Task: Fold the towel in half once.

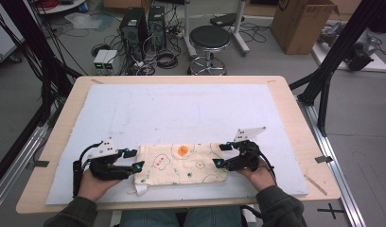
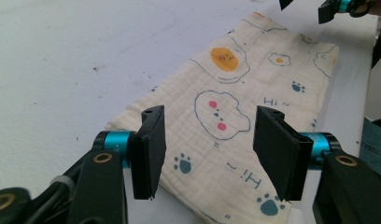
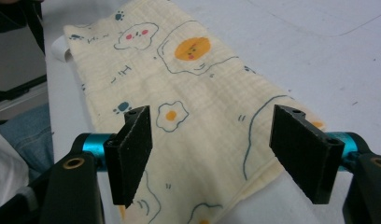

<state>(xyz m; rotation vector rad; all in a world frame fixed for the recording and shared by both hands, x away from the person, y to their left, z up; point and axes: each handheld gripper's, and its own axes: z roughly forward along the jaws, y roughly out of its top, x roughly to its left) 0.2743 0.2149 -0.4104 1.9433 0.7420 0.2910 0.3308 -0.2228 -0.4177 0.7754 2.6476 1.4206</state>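
At worktop's near edge | cloth (image 1: 181, 164) long axis left-right | left tool (image 1: 134, 160), right tool (image 1: 222, 155) at opposite ends, jaws apart

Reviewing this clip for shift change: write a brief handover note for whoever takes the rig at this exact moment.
Left gripper: open, at the left short end of the cloth, holding nothing.
Right gripper: open, at the right short end, holding nothing.
Cloth: cream, printed with eggs and paws, lying flat as a long strip on the white mat, near the person's edge.
Done: both grippers lined up at the ends.
Left: probably close on the ends and fold or move the cloth; no grasp yet.
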